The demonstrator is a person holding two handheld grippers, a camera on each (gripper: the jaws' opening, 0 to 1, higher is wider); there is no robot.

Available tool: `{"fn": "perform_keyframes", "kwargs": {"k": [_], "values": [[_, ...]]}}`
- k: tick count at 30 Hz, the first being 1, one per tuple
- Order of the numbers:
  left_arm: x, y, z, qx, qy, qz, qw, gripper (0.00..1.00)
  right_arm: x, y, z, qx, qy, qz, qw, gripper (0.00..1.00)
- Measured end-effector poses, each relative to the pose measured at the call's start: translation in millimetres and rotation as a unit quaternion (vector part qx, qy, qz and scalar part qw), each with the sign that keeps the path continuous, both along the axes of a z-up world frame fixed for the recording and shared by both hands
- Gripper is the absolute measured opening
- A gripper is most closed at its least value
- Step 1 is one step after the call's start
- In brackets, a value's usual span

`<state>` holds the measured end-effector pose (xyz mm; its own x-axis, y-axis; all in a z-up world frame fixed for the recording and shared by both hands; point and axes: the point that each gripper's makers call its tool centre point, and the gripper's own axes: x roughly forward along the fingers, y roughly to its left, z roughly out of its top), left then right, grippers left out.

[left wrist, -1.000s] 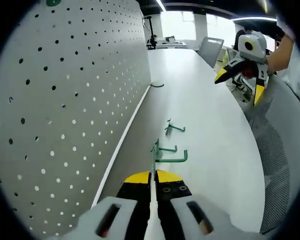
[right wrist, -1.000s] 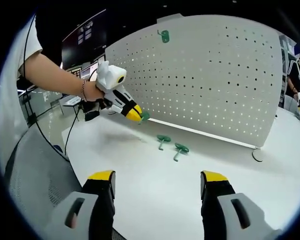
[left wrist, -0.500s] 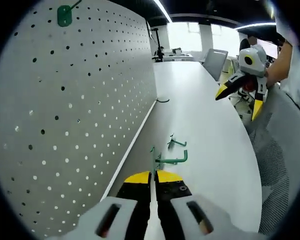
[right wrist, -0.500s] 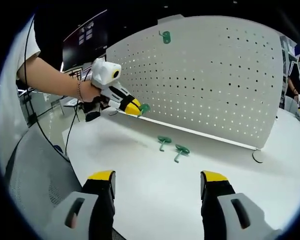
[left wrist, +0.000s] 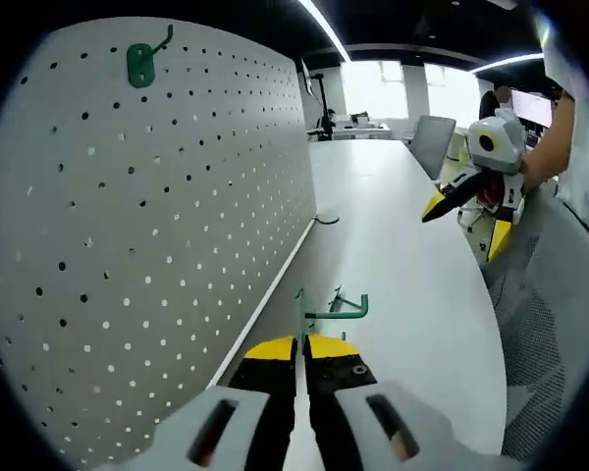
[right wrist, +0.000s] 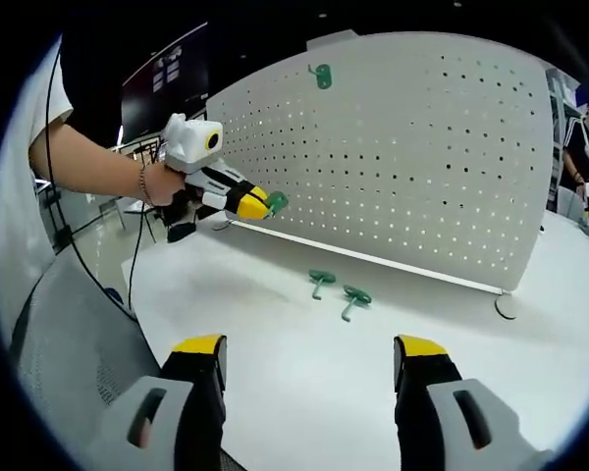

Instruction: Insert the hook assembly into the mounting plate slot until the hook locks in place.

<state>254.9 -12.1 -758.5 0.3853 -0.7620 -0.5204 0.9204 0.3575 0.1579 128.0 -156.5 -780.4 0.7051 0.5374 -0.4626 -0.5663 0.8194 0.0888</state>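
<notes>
The white pegboard mounting plate (left wrist: 128, 245) (right wrist: 422, 147) stands upright on the white table (left wrist: 402, 265) (right wrist: 304, 373). One green hook (left wrist: 137, 61) (right wrist: 321, 75) hangs near its top edge. My left gripper (left wrist: 301, 345) (right wrist: 260, 203) is shut on a green hook assembly (left wrist: 324, 312) (right wrist: 277, 202), held in the air just in front of the board's face. Two more green hooks (right wrist: 321, 278) (right wrist: 353, 294) lie on the table below the board. My right gripper (right wrist: 311, 345) (left wrist: 466, 224) is open with nothing between its jaws, well back from the board.
A small black curved piece (left wrist: 326, 220) (right wrist: 506, 306) lies by the board's foot at its far end. A mesh office chair (left wrist: 540, 334) (right wrist: 69, 343) stands at the table's edge. A person's arm (right wrist: 88, 157) holds the left gripper.
My left gripper has risen with the hook along the board's face. The right gripper has stayed put.
</notes>
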Motion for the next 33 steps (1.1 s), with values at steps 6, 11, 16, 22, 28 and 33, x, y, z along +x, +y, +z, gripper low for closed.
{"fn": "perform_keyframes", "kwargs": {"k": [6,11,16,22,28,33], "values": [[-2.1,3,8.4,-0.021,-0.008,0.013,0.9997,0.02,0,0,0.5,0.001,-0.001,0.001,1.0000,0.67],[-5.5,8,13.4,-0.036,-0.008,0.028,0.9989,0.02,0,1,0.7,0.001,0.000,0.000,1.0000,0.67],[-11.9,10,19.5,-0.049,-0.010,0.034,0.9981,0.02,-1,1,0.4,0.001,0.000,0.003,1.0000,0.67],[-16.2,13,31.0,-0.068,-0.017,0.050,0.9963,0.02,-1,2,0.3,0.001,-0.001,0.005,1.0000,0.67],[-20.5,15,33.7,-0.076,-0.017,0.059,0.9952,0.02,-1,2,1.4,0.004,-0.001,0.004,1.0000,0.67],[-27.0,15,39.8,-0.085,-0.020,0.064,0.9941,0.02,0,2,2.8,0.006,-0.002,0.003,1.0000,0.67]]}}
